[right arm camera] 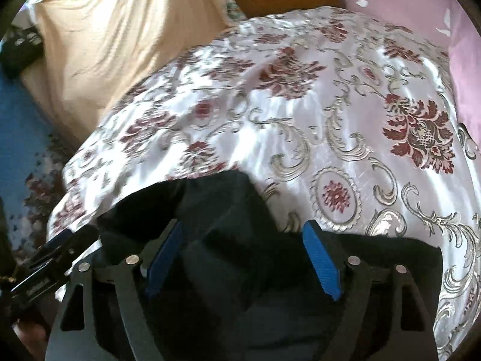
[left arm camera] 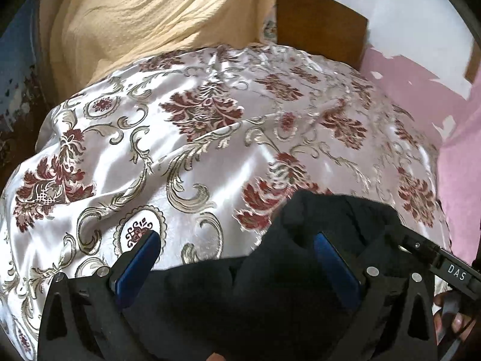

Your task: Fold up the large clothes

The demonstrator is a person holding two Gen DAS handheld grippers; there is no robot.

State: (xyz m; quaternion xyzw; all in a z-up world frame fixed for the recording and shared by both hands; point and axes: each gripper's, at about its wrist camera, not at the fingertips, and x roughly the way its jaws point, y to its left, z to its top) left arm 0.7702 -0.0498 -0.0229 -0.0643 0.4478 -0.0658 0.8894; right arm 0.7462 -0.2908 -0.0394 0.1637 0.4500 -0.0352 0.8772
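Evidently, a dark black fabric garment (left arm camera: 300, 270) is bunched on the floral satin bedspread (left arm camera: 180, 150), between the spread, empty fingers of left gripper (left arm camera: 237, 261) and right gripper (right arm camera: 243, 255). Gripping its edges appears next.

Place: a bedroom in a home.
Bed cover: a shiny white satin bedspread (left arm camera: 168, 162) with maroon floral medallions and silver-grey scrolls, spread wide (it fills most of both views).
Pillow: a pale yellow crinkled fabric pillow (left arm camera: 144, 18) at the far side.
Frame: a brown wooden headboard panel (left arm camera: 318, 24) behind it.
Wall: a pink painted wall with chipped patches (left arm camera: 421, 90).
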